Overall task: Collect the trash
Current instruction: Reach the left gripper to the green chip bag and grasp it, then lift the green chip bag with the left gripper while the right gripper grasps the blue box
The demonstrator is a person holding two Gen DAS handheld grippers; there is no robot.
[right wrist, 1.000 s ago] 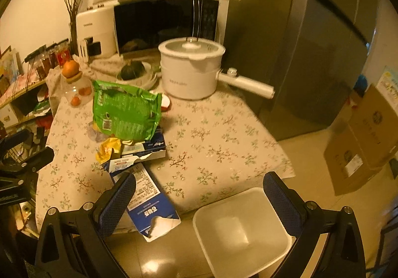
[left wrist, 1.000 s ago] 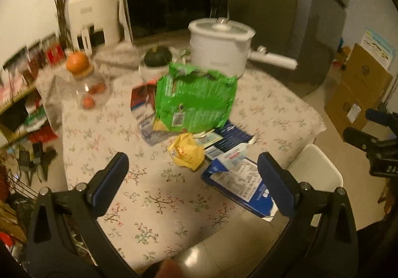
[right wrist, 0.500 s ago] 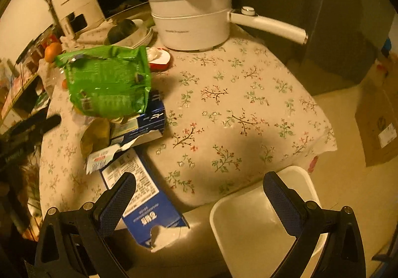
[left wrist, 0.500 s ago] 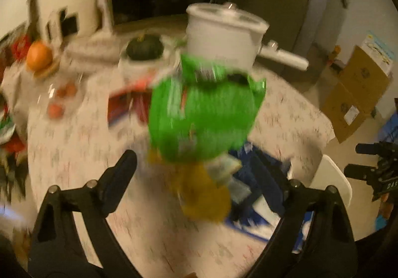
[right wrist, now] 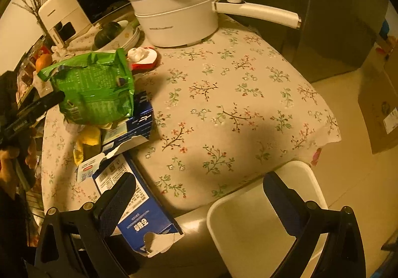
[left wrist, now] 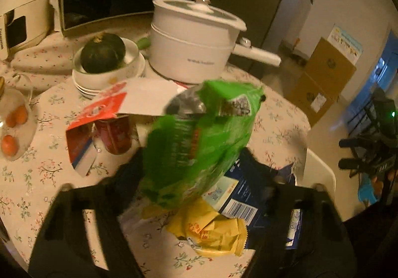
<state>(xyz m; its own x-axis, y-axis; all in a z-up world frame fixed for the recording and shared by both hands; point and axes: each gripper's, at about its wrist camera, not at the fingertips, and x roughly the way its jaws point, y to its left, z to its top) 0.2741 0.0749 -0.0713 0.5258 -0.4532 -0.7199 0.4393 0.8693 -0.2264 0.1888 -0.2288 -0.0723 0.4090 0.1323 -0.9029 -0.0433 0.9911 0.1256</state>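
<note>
A crumpled green snack bag [left wrist: 199, 138] stands on the trash pile on the floral tablecloth [right wrist: 223, 103]. My left gripper [left wrist: 194, 166] has the bag between its closing jaws. The left finger touches the bag, and a small gap shows at the right finger. Under the bag lie a yellow wrapper [left wrist: 214, 230] and a torn blue carton [left wrist: 238, 198]. A red and white carton [left wrist: 99, 116] lies to the left. My right gripper [right wrist: 199, 186] hangs open and empty over the table's front edge, between the blue carton [right wrist: 139, 213] and a white bin [right wrist: 298, 168].
A white pot [left wrist: 194, 44] with a long handle stands behind the pile. A bowl stack [left wrist: 107, 79] beside it holds a dark squash. A glass jar [left wrist: 12, 128] of oranges sits at the left. Cardboard boxes [left wrist: 323, 79] stand on the floor at the right.
My left gripper has come forward and down onto the green bag, and its jaws have narrowed around it. My right gripper has sunk toward the table edge and the bin.
</note>
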